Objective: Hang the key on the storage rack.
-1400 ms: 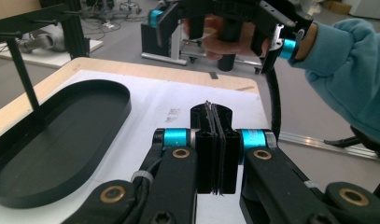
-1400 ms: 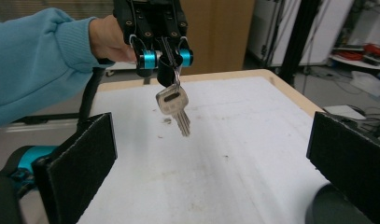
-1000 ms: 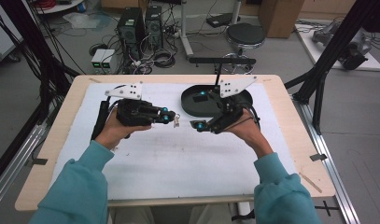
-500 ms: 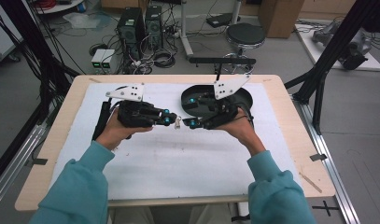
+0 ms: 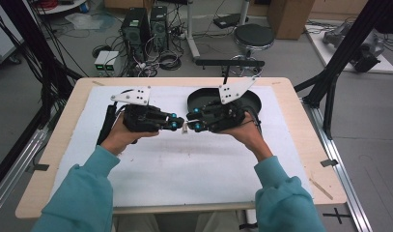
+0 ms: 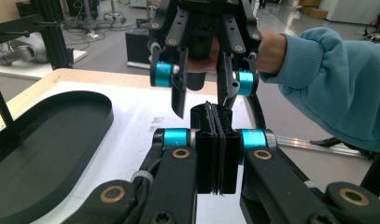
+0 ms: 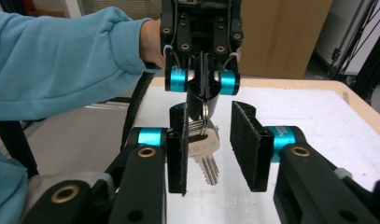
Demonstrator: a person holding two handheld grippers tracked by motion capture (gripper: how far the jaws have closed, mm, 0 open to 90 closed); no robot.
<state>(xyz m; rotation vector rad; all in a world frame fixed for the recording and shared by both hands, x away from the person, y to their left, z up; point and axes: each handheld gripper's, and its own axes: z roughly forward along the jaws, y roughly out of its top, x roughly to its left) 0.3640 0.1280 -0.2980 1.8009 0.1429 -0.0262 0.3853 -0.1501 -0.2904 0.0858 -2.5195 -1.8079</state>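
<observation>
Right gripper view: the right gripper (image 7: 208,149) stands in the foreground with its two black padded jaws apart. They have just been closing, and a silver key (image 7: 202,151) hangs between them with its teeth pointing down. The key lies close to one pad; contact cannot be confirmed, and a clear gap remains on the other side. Directly behind, the left gripper (image 7: 202,93) faces the camera with its jaws clamped together on the key ring at the top of the key. A teal sleeve (image 7: 61,60) extends behind it.

In the high view, both grippers are held above the white mat (image 5: 184,164), tip to tip, with the key (image 5: 184,127) as a small pale object between them. The left gripper (image 5: 177,124) is at the left, the right gripper (image 5: 193,121) at the right. Beyond the right gripper, a black oval tray (image 5: 252,99) rests on the mat near the far edge of the table (image 5: 310,145).
</observation>
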